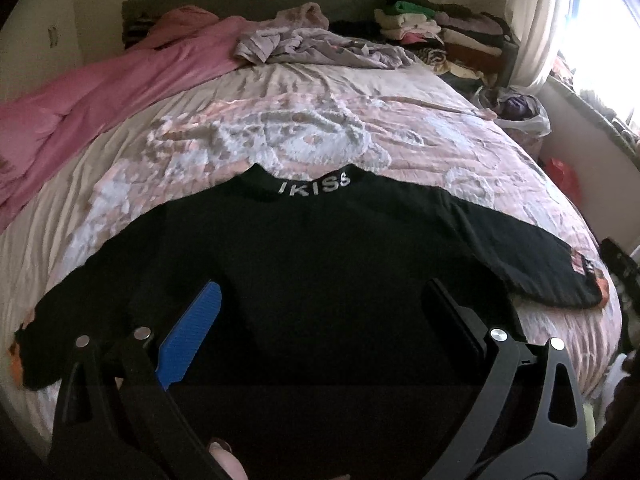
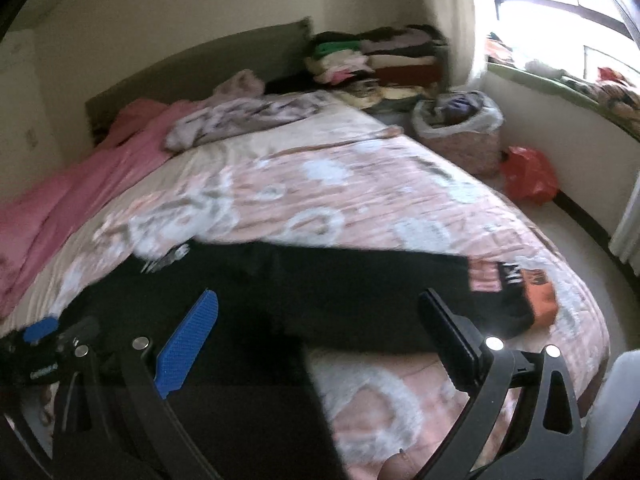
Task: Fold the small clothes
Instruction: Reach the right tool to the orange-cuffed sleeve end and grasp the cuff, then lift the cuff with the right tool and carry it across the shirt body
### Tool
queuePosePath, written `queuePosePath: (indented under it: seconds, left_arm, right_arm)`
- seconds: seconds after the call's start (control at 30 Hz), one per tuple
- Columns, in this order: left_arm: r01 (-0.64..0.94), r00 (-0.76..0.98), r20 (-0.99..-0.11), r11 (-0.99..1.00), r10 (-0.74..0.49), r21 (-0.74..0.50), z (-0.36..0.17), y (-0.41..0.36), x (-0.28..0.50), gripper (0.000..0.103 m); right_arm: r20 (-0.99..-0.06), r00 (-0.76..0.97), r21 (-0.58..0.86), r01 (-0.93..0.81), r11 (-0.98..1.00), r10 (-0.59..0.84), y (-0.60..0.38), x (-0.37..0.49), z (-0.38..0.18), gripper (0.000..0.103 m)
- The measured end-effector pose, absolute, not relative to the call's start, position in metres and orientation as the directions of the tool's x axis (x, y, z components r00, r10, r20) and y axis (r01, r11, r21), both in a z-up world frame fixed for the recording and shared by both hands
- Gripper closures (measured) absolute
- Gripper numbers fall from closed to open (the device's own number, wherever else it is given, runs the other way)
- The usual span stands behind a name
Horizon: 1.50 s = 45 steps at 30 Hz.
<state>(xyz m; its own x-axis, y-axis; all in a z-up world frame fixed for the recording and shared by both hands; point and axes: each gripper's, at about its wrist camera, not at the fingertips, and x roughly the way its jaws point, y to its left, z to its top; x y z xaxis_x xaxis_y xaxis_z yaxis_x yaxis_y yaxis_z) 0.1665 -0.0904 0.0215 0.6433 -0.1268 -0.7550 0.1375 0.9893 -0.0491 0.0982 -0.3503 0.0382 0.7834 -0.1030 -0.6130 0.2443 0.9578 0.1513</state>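
The shirt (image 1: 320,264) lies spread flat on the near part of the bed (image 1: 280,120), collar toward the headboard (image 1: 248,0), one sleeve out to each side. Behind the shirt, near the headboard, lies a crumpled garment (image 1: 312,46), with a long blanket (image 1: 92,92) to its left along the bed's edge. Right of the headboard stands a stack of folded clothes (image 1: 436,32). Right of the bed, on the floor, sit a basket (image 2: 460,132) and, nearer, a bag (image 2: 528,174).

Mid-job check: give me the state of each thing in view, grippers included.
Black shirt: spread flat on the bed, sleeves out, unfolded.
Left gripper: open, empty, over the shirt.
Right gripper: open, empty, near the sleeve.
Clothes stack: folded, by the headboard.
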Motion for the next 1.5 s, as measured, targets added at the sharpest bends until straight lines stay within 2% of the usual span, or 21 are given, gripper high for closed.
queuePosePath:
  seconds: [0.37,0.63,1.23,1.27,1.3,1.33,1.4,1.47,1.5]
  left_arm:
    - [0.169,0.622,-0.770,0.984,-0.146,-0.051,0.012,-0.121,0.215,0.009]
    - [0.181,0.608,-0.783,0.983,-0.134,-0.028,-0.009,-0.135,0.234,0.009]
    - [0.191,0.574,-0.810,0.982,-0.120,-0.011,-0.062,-0.136,0.239,0.009]
    - [0.191,0.571,-0.812,0.981,-0.123,-0.015,-0.063,-0.135,0.238,0.009]
    - [0.192,0.571,-0.811,0.981,-0.128,-0.020,-0.063,-0.134,0.236,0.009]
    - [0.190,0.576,-0.807,0.981,-0.131,-0.024,-0.063,-0.133,0.234,0.009]
    - [0.189,0.594,-0.792,0.981,-0.141,-0.033,-0.059,-0.131,0.229,0.009]
    - [0.182,0.603,-0.785,0.982,-0.145,-0.042,-0.057,-0.128,0.224,0.009]
    - [0.177,0.605,-0.783,0.983,-0.147,-0.047,-0.056,-0.127,0.223,0.009]
  right_arm:
    - [-0.645,0.710,0.176,0.500,0.848,-0.284,-0.454,0.125,0.021,0.004]
    - [-0.702,0.606,0.174,0.655,0.735,-0.374,-0.522,0.112,-0.017,0.004]
    - [-0.815,0.508,0.207,0.704,0.679,-0.279,-0.580,0.108,-0.087,0.005]
    - [-0.816,0.508,0.204,0.698,0.687,-0.275,-0.580,0.109,-0.089,0.010]
    - [-0.816,0.510,0.201,0.692,0.694,-0.272,-0.579,0.109,-0.089,0.023]
    - [-0.814,0.508,0.192,0.692,0.696,-0.281,-0.578,0.108,-0.087,0.029]
    - [-0.804,0.524,0.194,0.681,0.706,-0.283,-0.577,0.105,-0.083,0.055]
    - [-0.798,0.554,0.238,0.651,0.720,-0.237,-0.577,0.105,-0.084,0.063]
    - [-0.794,0.559,0.233,0.643,0.730,-0.239,-0.574,0.105,-0.082,0.072]
